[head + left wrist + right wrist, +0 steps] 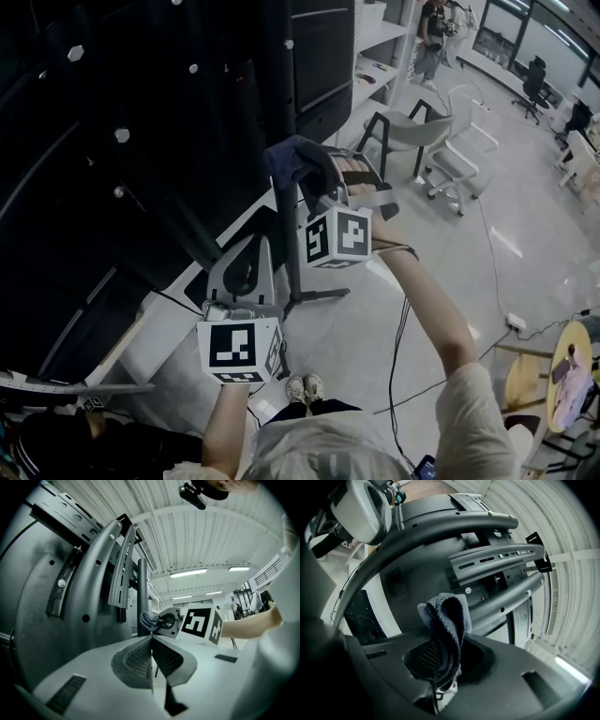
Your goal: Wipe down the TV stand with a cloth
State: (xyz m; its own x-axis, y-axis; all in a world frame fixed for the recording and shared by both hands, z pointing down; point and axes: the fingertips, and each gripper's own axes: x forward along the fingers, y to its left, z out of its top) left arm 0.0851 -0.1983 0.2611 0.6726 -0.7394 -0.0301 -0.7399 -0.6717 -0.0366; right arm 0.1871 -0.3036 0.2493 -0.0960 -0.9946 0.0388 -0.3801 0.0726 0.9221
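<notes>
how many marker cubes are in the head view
2. One marker cube sits on the left gripper, low and left; the other on the right gripper, higher, near the cloth. None seems hidden.

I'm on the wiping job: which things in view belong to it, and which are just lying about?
Job:
- cloth, clamped in the right tool
- TV stand
- left tool, shut and empty

Lying about:
- grey chair
- white chair
- round table
- power strip on the floor
</notes>
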